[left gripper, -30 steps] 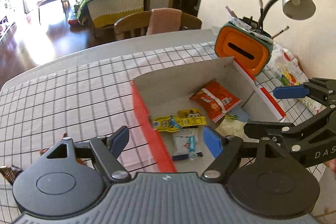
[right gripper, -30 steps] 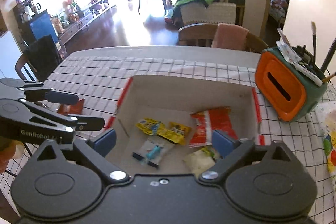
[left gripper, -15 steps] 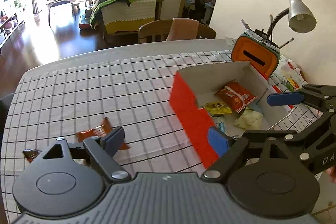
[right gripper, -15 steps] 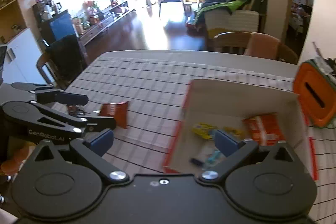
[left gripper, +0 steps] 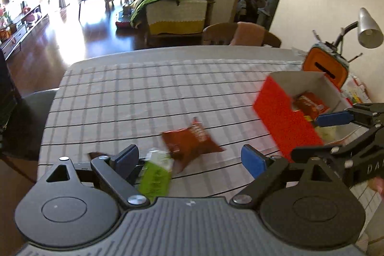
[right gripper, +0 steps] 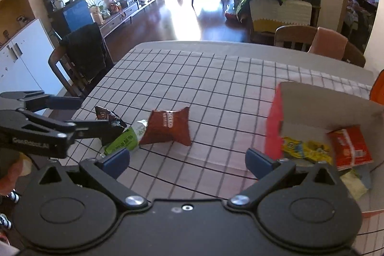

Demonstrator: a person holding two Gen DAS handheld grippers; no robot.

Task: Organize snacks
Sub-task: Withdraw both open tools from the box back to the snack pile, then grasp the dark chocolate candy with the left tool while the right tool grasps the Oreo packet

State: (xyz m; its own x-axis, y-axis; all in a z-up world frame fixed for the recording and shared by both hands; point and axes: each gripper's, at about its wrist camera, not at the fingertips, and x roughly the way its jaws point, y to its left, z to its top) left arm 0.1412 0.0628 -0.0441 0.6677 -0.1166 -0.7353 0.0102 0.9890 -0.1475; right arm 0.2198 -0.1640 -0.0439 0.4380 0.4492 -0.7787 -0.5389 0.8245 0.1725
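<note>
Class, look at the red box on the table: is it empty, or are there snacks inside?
Not empty. The red box stands open-topped, and packets lie inside: a yellow one and a red one.

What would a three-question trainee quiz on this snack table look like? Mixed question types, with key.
1. True or false: the red-brown snack packet already lies inside the red box.
2. Which packet touches the red-brown one on the checked tablecloth? A) green packet B) yellow packet C) red packet in the box
3. Fill in: the left gripper has jaws that have just been opening and hold ____.

Key
1. False: it lies on the cloth, outside the box.
2. A
3. Nothing; the right gripper is open and empty as well.
</note>
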